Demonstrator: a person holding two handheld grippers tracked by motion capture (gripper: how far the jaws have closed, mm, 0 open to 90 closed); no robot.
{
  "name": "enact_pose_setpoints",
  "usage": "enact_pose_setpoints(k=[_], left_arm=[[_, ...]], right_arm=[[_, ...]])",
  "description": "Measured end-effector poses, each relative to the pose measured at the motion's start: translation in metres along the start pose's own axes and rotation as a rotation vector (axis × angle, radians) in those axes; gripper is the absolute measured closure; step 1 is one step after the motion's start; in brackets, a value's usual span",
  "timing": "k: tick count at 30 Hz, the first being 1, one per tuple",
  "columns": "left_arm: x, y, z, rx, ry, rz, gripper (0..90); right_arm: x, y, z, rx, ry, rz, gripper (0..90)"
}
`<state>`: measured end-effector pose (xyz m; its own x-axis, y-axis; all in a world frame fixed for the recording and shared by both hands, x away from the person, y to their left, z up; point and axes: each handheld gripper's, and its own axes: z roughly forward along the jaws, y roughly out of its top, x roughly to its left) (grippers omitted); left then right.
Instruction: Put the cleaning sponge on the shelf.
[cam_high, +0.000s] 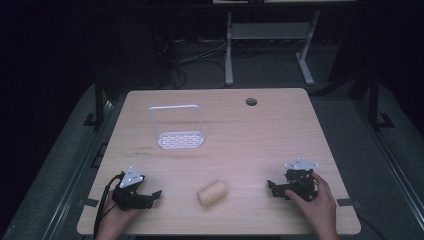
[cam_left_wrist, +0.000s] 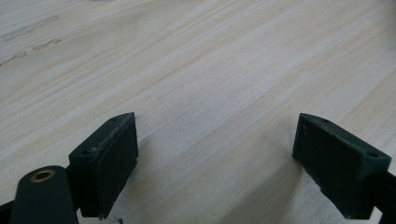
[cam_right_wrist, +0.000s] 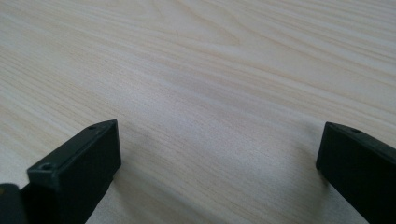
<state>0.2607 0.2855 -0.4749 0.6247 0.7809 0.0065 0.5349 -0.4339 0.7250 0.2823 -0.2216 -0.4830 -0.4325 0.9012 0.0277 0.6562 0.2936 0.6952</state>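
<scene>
Left gripper (cam_high: 150, 196) and right gripper (cam_high: 275, 189) are rested on the table (cam_high: 280, 135), jaws spread, nothing held; roll (cam_high: 212, 193) lies ungrasped between them; rack (cam_high: 177, 128) is unloaded; work judged unstarted.

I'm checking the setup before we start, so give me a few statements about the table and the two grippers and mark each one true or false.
1. The left gripper is open and holds nothing. True.
2. The roll lies between the two grippers. True.
3. The right gripper is shut on the roll. False: its jaws stand wide apart over bare table, with the roll lying apart to its left in the high view.
4. The white rack stands on the near edge beside the right hand. False: it stands farther back, left of the middle.
5. A round hole sits in the table near its far edge. True.
</scene>
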Motion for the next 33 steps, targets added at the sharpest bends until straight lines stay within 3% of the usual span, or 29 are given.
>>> enact_pose_setpoints(k=[9,33], left_arm=[[-0.004,0.004,0.0,0.022,0.001,0.008,13.7],[-0.014,0.024,-0.006,-0.012,-0.045,0.046,14.1]], right_arm=[[0.0,0.0,0.0,0.0,0.002,-0.001,0.0],[0.0,0.0,0.0,0.001,0.0,-0.001,0.0]])
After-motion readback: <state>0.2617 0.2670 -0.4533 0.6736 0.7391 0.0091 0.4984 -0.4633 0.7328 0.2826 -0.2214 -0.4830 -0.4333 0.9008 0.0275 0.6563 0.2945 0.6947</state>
